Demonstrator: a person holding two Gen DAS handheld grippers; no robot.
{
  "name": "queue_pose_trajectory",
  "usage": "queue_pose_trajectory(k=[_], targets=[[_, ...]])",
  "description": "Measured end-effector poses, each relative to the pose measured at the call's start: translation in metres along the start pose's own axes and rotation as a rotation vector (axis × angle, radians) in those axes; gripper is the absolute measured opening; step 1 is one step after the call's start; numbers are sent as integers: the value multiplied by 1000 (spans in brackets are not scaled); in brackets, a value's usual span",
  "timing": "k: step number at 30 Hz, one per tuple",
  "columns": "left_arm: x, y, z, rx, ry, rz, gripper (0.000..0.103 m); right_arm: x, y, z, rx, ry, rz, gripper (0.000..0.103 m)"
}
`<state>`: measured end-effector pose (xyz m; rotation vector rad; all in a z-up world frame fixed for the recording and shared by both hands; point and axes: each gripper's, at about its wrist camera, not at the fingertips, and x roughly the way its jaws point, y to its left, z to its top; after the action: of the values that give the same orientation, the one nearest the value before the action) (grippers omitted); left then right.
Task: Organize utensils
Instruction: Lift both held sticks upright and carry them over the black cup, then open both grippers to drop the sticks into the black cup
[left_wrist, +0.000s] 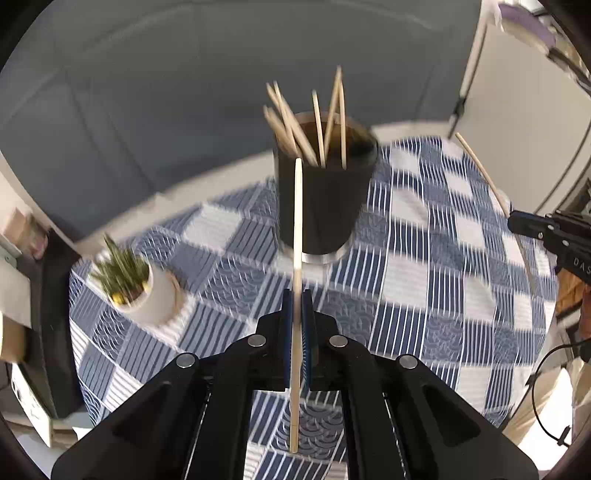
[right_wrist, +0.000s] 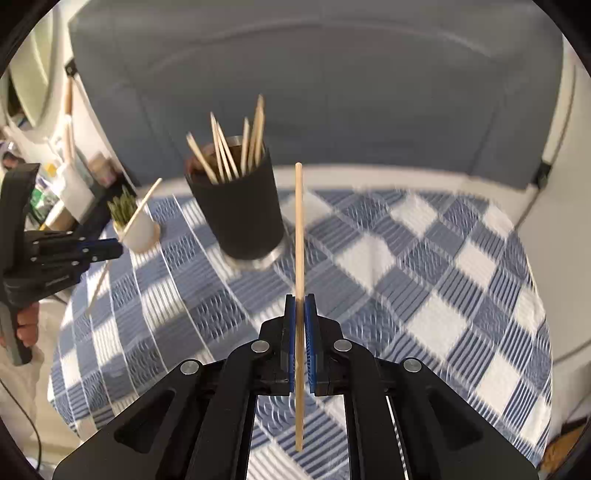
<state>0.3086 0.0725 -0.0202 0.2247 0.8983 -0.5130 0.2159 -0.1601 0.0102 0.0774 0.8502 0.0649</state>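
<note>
**Two chopsticks pinched, one in each tool**

Two pale wooden chopsticks are being carried above the counter. I am holding my left black two-finger tool (left_wrist: 296, 295) pressed together on one thin wooden chopstick (left_wrist: 297, 229), which is standing nearly upright between the blue pads (left_wrist: 307, 332) and sticking out above and below them. My right black two-finger tool (right_wrist: 300, 299) is pinching a second thin wooden chopstick (right_wrist: 299, 236) the same way.

Both tools are hanging over the blue-and-white checked cloth (left_wrist: 424, 280) covering the counter. The black cylindrical holder with a metal base (left_wrist: 325, 199) is standing on that cloth ahead of the tools, already bristling with several loose wooden chopsticks (left_wrist: 291, 125) leaning at different angles. A small green plant in a white pot (left_wrist: 136, 284) is sitting near the cloth's left edge, well apart from the holder. A grey padded sofa (right_wrist: 332, 92) is filling the background behind the counter.
</note>
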Motion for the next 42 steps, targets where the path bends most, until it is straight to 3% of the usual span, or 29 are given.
queue_pose_trajectory(k=[8,16,20,25,34,37,42], targets=[[-26,5,64,-91,-172,62,5,-17,0,79,-97,-135,118,5],[-26,1,118,-158,-211,177,5,-16,0,130,-176,-210,217,5],[-29,-10,134,-143,-249,191,5,-3,-1,151,-200,-208,271,5],[-30,-20,150,-159,-303,175,5,21,-6,163,-205,-203,371,5],[-3,-5,149,-309,-419,68,5,73,-13,165,-147,-221,603,5],[6,1,142,-349,-468,36,5,92,-21,161,-63,-261,765,5],[17,0,129,-359,-557,7,5,121,-24,151,12,-324,914,5]])
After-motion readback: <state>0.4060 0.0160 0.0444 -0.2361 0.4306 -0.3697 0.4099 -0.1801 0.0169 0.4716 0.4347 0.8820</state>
